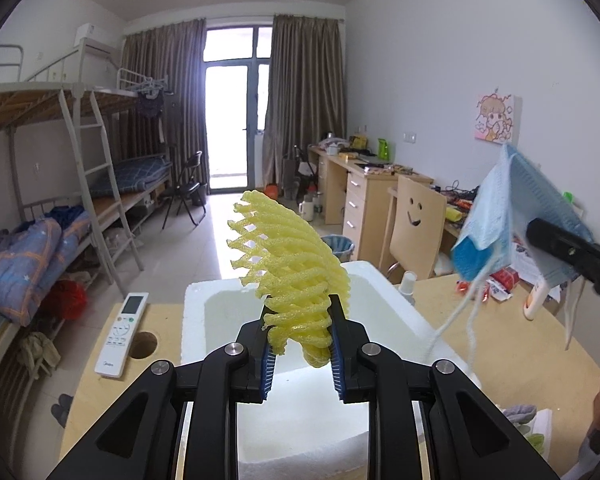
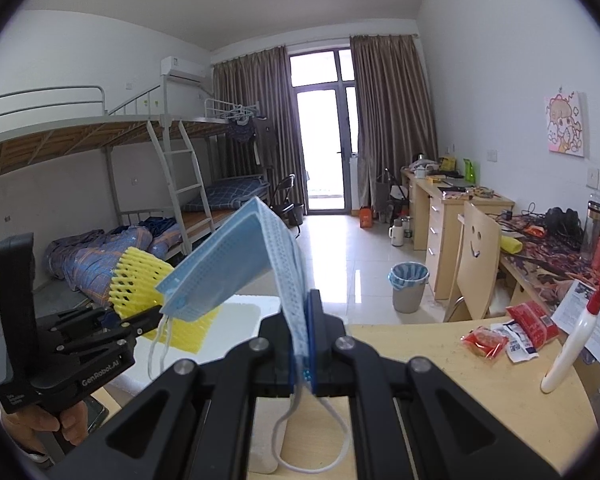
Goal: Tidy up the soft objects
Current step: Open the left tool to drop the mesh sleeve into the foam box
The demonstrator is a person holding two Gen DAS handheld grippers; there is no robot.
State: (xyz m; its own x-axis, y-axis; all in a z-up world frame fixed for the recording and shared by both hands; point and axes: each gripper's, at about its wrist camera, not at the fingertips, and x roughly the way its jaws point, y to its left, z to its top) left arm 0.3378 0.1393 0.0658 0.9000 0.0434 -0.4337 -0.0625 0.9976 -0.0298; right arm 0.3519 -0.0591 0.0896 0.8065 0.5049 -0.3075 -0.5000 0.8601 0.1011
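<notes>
In front of you the wooden table (image 1: pixel 520 344) carries a white foam box (image 1: pixel 196 312), open at the top, with an air-conditioner remote (image 1: pixel 122 334) lying just to its left. Above the box your left gripper (image 1: pixel 300 344) is clamped on the lower end of a yellow foam net (image 1: pixel 288 260), which stands up and leans left over the box. To the right and higher, your right gripper (image 2: pixel 305 344) has its jaws pressed together on a folded blue face mask (image 2: pixel 236 264), whose white ear loops (image 2: pixel 312 440) hang below.
</notes>
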